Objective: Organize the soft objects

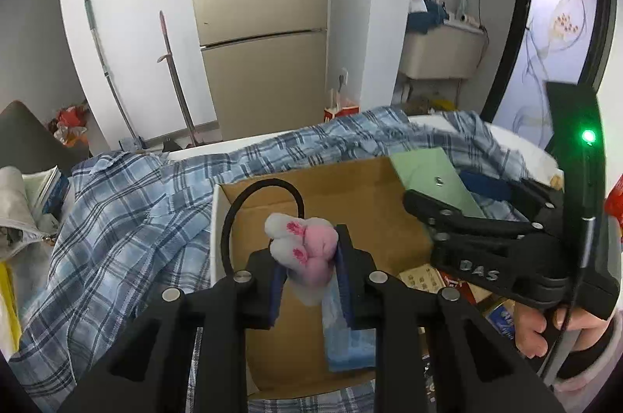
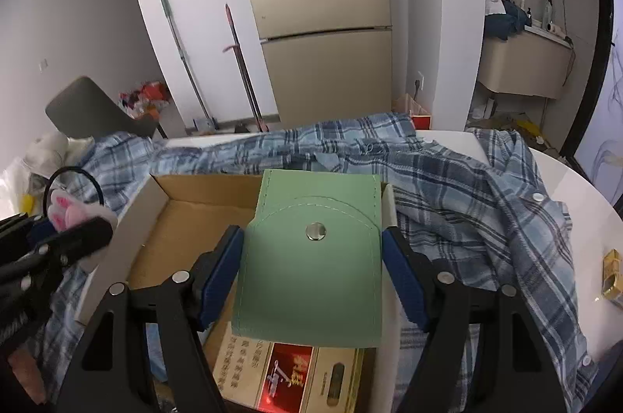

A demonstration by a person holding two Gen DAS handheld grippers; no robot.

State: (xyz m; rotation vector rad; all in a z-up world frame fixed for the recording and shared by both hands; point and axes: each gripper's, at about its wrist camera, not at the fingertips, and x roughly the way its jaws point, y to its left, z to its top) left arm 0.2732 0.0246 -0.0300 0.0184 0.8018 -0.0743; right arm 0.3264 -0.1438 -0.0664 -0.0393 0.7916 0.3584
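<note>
1. The pink-and-white plush hair tie [image 1: 301, 249] is clamped in the left tool [image 1: 307, 271], above the open cardboard box [image 1: 362, 202]. The green pouch [image 2: 311, 269] is clamped edge to edge in the right tool [image 2: 311, 276], over the same box.
2. Risk: the hair tie's black elastic loop [image 1: 233, 218] hangs to the left, over the box's left wall. It may catch that wall on the way in, or leave the tie draped outside.
3. Risk: the pouch is gripped only at its edges (soft material); it may buckle or slip.
4. Risk: both tools stand near each other over one opening; they may collide.
5. Open room: the far half of the box floor is bare; cartons [image 2: 288, 374] and a blue item [image 1: 350, 347] fill the near part.
6. Surroundings: a plaid shirt [image 2: 486, 187] lies crumpled against the box's walls on the white worktop [image 2: 584, 179]; bare worktop shows at the right.
</note>
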